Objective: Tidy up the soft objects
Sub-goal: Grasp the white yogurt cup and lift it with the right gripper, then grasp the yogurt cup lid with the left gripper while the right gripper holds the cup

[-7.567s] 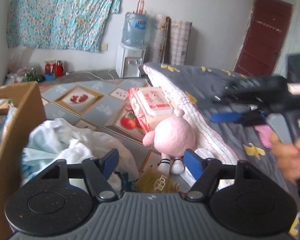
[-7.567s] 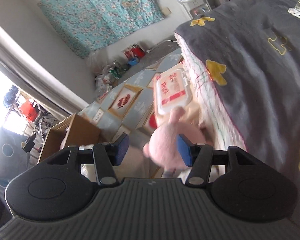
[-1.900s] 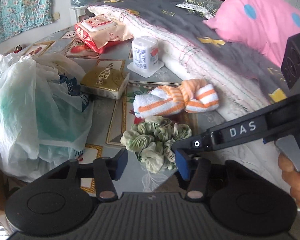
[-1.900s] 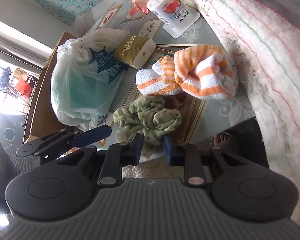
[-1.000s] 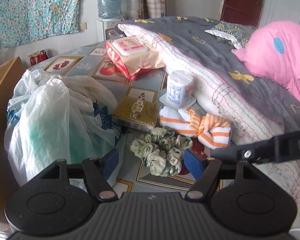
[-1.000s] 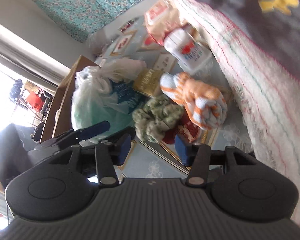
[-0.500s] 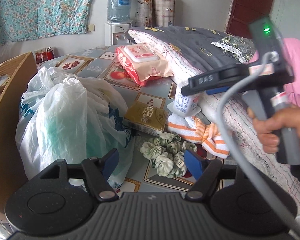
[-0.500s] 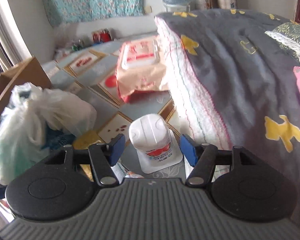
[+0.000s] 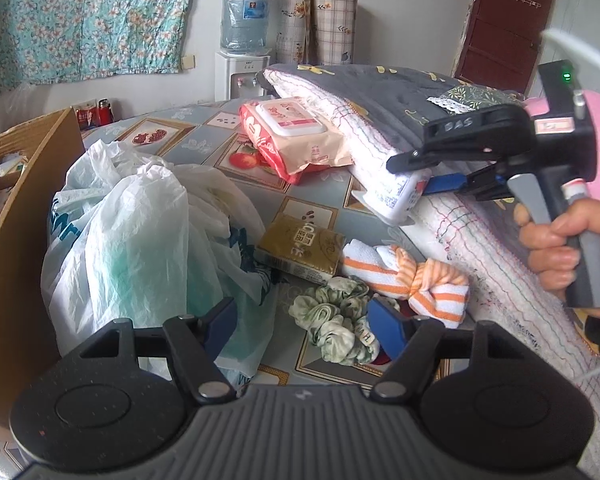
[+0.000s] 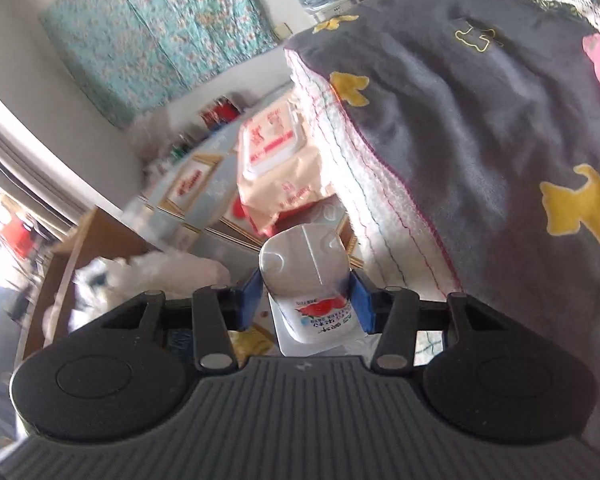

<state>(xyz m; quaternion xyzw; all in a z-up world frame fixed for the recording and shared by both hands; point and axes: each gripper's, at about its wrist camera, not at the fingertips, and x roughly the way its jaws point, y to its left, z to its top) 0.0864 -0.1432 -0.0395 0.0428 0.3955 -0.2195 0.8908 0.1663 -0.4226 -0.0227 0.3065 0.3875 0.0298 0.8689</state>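
The right gripper (image 10: pixel 306 300) has its blue fingers (image 10: pixel 249 300) pressed on both sides of a small white cup (image 10: pixel 306 280) with a red picture on it. The cup is tipped and sits right next to the edge of the gray blanket (image 10: pixel 480 120) with yellow shapes. From the left camera, the same cup (image 9: pixel 396 196) shows under the black top of the right gripper (image 9: pixel 424 172), and a hand (image 9: pixel 564 248) holds the gripper's handle. The left gripper (image 9: pixel 300 326) has its fingers (image 9: pixel 386 330) spread wide and holds nothing. It hangs over the surface (image 9: pixel 308 208) with the fruit pictures. Just past its fingers lies a green scrunchie (image 9: pixel 336 328). An orange and white striped cloth (image 9: pixel 412 276), tied in a knot, touches the scrunchie. A gold box (image 9: pixel 300 246) lies beside them. A big white plastic bag (image 9: pixel 140 240) sits to the left, next to a brown cardboard box (image 9: pixel 20 220). A pink pack of wipes (image 9: pixel 296 136) lies farther back, by the blanket.
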